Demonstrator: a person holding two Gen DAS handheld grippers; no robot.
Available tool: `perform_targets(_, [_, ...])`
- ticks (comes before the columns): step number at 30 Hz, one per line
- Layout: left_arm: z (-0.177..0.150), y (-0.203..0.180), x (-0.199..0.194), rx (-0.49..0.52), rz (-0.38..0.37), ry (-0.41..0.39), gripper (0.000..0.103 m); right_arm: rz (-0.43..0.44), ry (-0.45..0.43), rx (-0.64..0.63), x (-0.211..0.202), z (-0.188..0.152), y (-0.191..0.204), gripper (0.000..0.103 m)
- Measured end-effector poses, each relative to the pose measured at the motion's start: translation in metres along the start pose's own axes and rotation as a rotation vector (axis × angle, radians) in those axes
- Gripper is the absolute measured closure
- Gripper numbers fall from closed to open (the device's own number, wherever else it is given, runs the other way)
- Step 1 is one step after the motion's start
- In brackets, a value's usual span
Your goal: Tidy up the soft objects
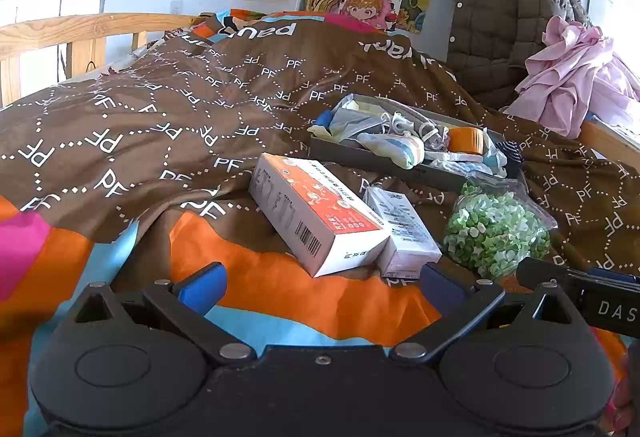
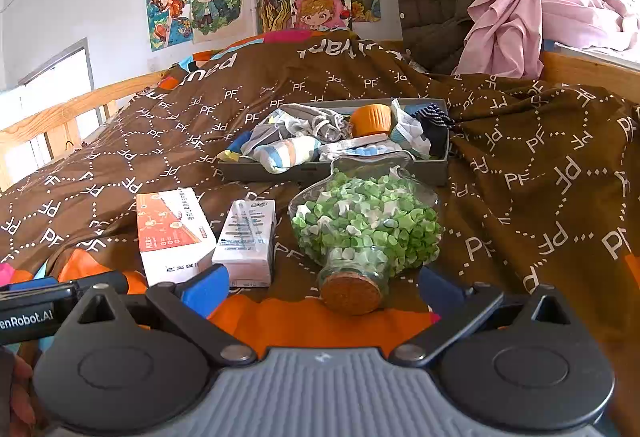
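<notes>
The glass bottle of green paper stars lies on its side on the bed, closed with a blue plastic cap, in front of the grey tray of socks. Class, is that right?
Not quite. The bottle is closed with a cork, as the right wrist view shows. The rest holds: it lies on its side before the tray.

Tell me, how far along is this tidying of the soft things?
Partly done, it seems: socks and other cloth items already lie in the grey tray. Nothing is in hand; the left gripper and right gripper are both open. The pink garment is crumpled by the bed rail.
</notes>
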State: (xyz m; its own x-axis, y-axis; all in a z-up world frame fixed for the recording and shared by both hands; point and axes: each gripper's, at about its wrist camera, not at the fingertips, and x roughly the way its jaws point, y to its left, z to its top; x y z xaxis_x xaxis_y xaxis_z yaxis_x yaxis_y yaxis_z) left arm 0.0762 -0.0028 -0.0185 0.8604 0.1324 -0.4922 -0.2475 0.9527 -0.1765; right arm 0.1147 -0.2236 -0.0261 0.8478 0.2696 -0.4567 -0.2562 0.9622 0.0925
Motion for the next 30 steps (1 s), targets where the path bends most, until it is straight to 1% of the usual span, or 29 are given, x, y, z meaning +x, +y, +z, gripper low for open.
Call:
perform_targets(6, [0.001,0.0,0.002,-0.003,-0.009,0.012,0.001,-0.001,0.0,-0.001,0.0,0.0,0.0,0.0])
perform_targets(12, [0.004,0.004,0.005,-0.038,-0.03,0.033,0.001,-0.001,-0.001,-0.001,0.0,0.0,0.0,0.0])
perform_targets(22, [0.011,0.001,0.001,-0.045,-0.056,0.064,0.001,-0.003,0.0,-0.001,0.001,0.0,-0.002,0.0])
perform_targets(30, [0.01,-0.002,0.0,-0.014,-0.038,0.061,0.001,-0.001,0.002,-0.005,0.001,0.001,-0.004,0.0])
